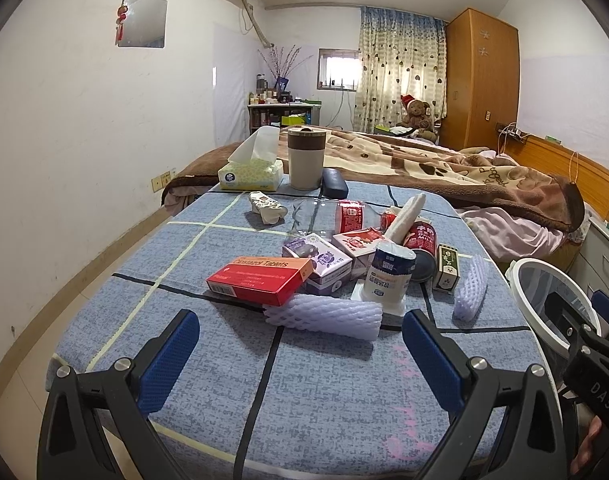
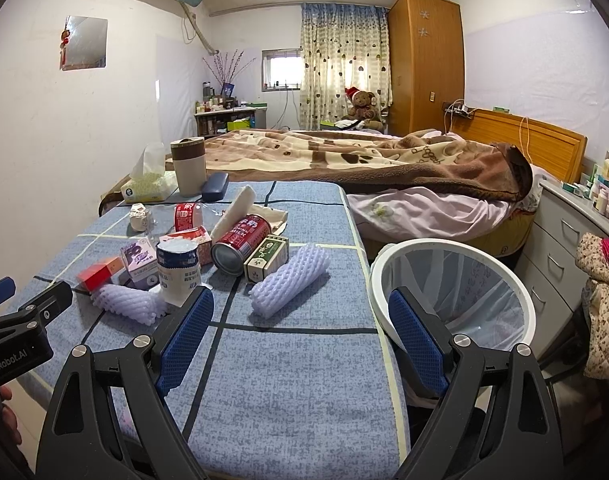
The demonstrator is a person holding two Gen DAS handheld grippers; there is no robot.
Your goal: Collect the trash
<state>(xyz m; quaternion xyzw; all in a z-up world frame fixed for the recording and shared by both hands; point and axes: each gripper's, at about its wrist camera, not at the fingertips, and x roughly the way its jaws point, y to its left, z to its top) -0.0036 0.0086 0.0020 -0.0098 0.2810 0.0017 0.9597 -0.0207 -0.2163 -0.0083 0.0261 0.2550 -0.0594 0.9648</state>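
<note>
Currently, the tabletop [image 1: 312,392], covered in a blue checked cloth, is carrying a cluster of trash near its middle. Off its right edge, a white bin [image 2: 456,292] with a clear liner is standing on the floor, beside the bed [image 2: 384,168].

Within the cluster, a red tablet box [image 1: 260,280] is lying flat, touching a purple foam net [image 1: 324,316] just in front of it. A white cup [image 1: 388,276] is standing upright beside them, with a red milk can [image 2: 240,246] lying on its side behind it. A green box [image 2: 266,258] is resting against the can, and a second foam net [image 2: 290,284] is lying just beside that box.

The left gripper [image 1: 300,352] is hovering over the near tabletop, fingers spread wide and holding nothing. The right gripper [image 2: 300,336] is likewise wide open and empty.
</note>
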